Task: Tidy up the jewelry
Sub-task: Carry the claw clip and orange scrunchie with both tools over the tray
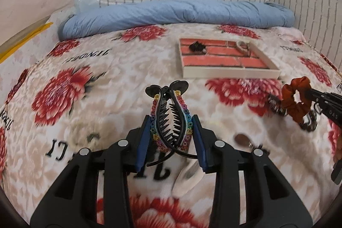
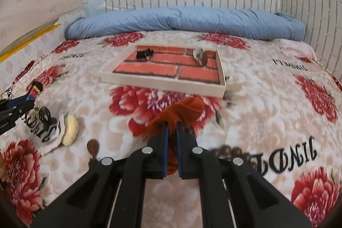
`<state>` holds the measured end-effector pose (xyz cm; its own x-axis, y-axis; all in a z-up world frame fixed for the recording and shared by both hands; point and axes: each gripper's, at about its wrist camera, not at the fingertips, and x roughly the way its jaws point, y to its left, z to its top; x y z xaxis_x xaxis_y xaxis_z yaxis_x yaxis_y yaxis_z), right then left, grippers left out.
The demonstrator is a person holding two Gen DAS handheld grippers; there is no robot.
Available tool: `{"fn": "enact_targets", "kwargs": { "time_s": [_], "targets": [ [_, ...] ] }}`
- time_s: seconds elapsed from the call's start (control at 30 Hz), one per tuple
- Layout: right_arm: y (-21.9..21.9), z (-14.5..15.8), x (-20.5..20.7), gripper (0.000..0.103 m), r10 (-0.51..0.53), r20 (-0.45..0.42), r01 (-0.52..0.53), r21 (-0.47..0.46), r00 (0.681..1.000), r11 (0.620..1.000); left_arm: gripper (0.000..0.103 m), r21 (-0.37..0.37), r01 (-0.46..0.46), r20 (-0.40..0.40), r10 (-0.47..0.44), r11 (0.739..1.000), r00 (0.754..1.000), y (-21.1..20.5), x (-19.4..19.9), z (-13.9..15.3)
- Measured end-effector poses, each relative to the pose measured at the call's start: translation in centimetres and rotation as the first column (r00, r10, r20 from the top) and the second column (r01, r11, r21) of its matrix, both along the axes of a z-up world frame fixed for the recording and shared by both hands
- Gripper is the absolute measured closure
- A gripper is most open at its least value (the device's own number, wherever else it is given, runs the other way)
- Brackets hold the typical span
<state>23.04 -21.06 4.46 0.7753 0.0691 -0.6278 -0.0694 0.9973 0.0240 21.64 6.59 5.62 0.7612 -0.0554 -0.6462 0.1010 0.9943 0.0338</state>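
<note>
Left gripper (image 1: 171, 119) pinching a black toothed hair clip edged with rainbow beads (image 1: 170, 119), centre of left view, above the floral red-and-cream blanket (image 1: 85, 99). Right gripper (image 2: 172, 127) pressed together on a rust-orange fabric scrunchie (image 2: 181, 112), centre of right view. Beyond, upper middle: shallow white tray with brick-print floor (image 2: 162, 83), holding a small black item (image 2: 145, 54).

Tray (image 2: 162, 83) on bed (image 2: 267, 99), before quilt (image 2: 186, 20).

Left gripper (image 1: 171, 121) clamps a beaded hair clip (image 1: 171, 119) above the floral blanket (image 1: 85, 99).
</note>
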Motion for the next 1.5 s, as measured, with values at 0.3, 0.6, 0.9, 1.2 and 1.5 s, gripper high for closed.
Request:
{"fn": "enact_targets", "kwargs": {
  "time_s": [0.3, 0.6, 0.9, 1.2, 1.5],
  "targets": [
    [0.0, 1.6, 3.8, 0.096, 0.011, 0.024, -0.011, -0.017, 1.0, 1.0, 0.066, -0.051, 0.033, 0.0, -0.033, 0.998, 0.999, -3.1, 5.4, 1.6],
    [-0.8, 3.6, 9.2, 0.096, 0.006, 0.053, -0.004, -0.034, 0.999, 0.999, 0.066, -0.079, 0.041, -0.016, -0.042, 0.996, 0.999, -6.4, 11.5, 2.2],
    [-2.2, 3.6, 15.3, 0.096, -0.019, 0.023, 0.02, -0.042, 1.0, 0.999, 0.066, -0.071, 0.03, -0.048, -0.034, 0.997, 0.998, -8.6, 18.1, 1.8],
    [-3.5, 1.4, 20.8, 0.096, -0.046, -0.035, 0.045, -0.019, 0.998, 0.999, 0.066, -0.052, 0.032, -0.096, -0.036, 0.998, 0.995, -11.2, 24.4, -0.2],
    [-5.1, -2.0, 25.2, 0.096, -0.099, -0.085, 0.098, -0.01, 0.991, 0.995, 0.066, -0.045, 0.012, -0.184, -0.02, 0.999, 0.983, -11.8, 29.7, -3.9]
  ]
}}
